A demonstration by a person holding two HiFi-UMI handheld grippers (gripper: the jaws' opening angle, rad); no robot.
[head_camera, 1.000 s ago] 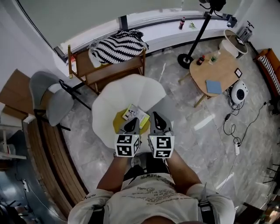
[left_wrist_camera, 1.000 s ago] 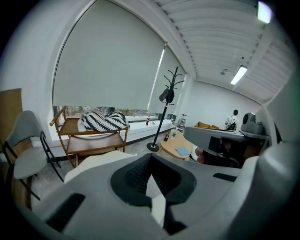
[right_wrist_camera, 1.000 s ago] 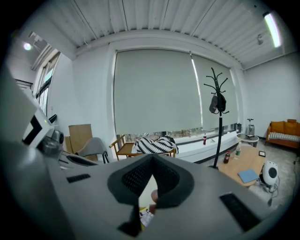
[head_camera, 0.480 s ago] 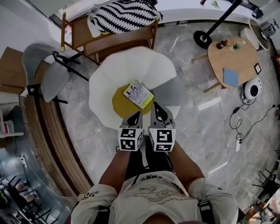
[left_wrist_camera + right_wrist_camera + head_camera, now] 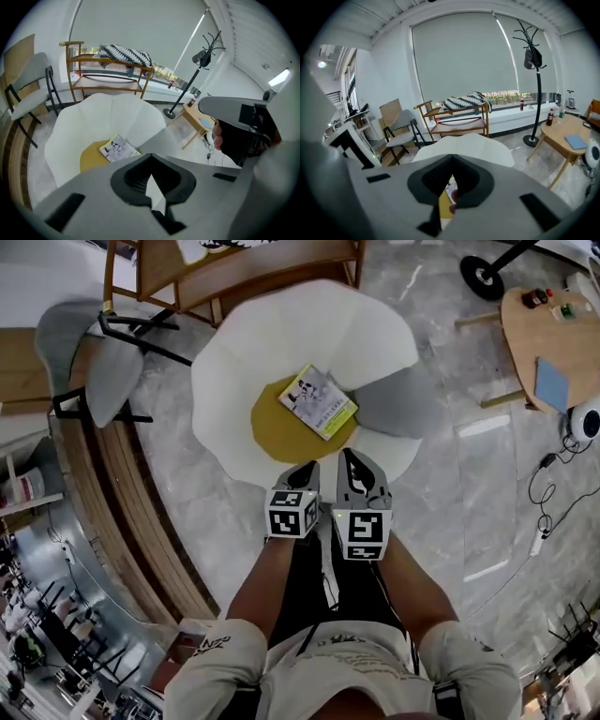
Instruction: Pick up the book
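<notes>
There's the book, lying flat on the yellow seat of the white petal chair, nothing touching it. We hover just short of it at the chair's near edge, left gripper with jaws pressed together and empty, right gripper closed on nothing too, side by side

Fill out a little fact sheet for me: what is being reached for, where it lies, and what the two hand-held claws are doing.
target: book, lying flat, untouched
where: yellow seat of the white chair
left gripper: shut, empty, short of the book
right gripper: shut, empty, beside the left one
nearby: round wooden table
</notes>
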